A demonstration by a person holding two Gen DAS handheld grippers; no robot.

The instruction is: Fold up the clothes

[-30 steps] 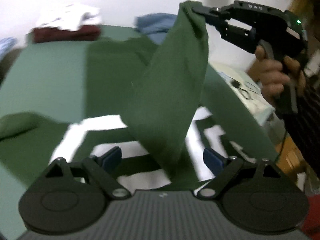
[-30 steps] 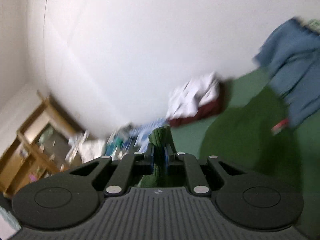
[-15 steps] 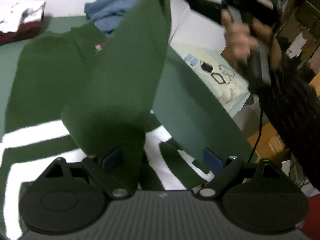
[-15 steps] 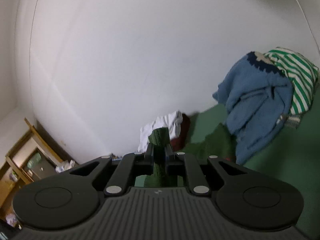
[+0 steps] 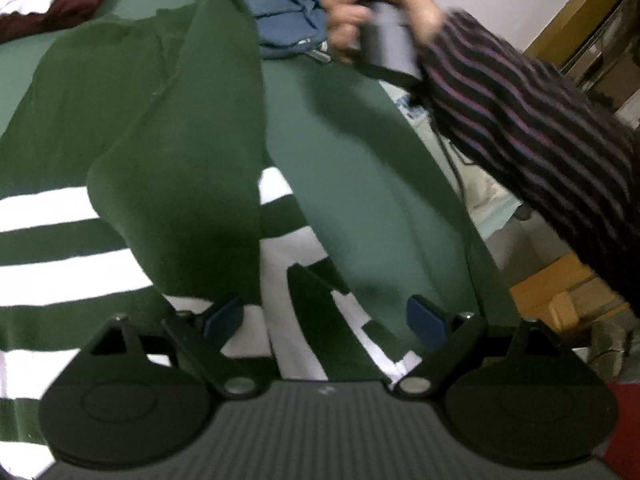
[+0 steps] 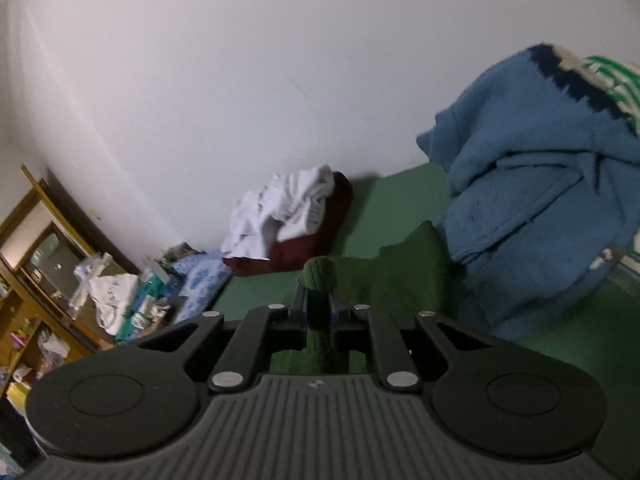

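Note:
A dark green sweater with white stripes [image 5: 80,128] lies spread on the green table [image 5: 360,168]. Its sleeve [image 5: 192,184] is lifted and stretched across the body toward the far side. My right gripper [image 6: 318,308] is shut on the sleeve's cuff [image 6: 318,276]; in the left wrist view it is held in a hand [image 5: 360,4] at the top. My left gripper [image 5: 324,316] is open and empty, low over the striped part at the sweater's near right edge, with the sleeve hanging beside its left finger.
A blue fleece garment [image 6: 540,200] with a green-striped one [image 6: 608,80] lies heaped at the far right. A white garment on a maroon one [image 6: 296,220] sits at the far left by the wall. Wooden shelves [image 6: 36,264] stand off the table's left end.
My right gripper has carried the sleeve cuff up and away across the sweater toward the far side. The left gripper view has turned right and moved closer to the sweater.

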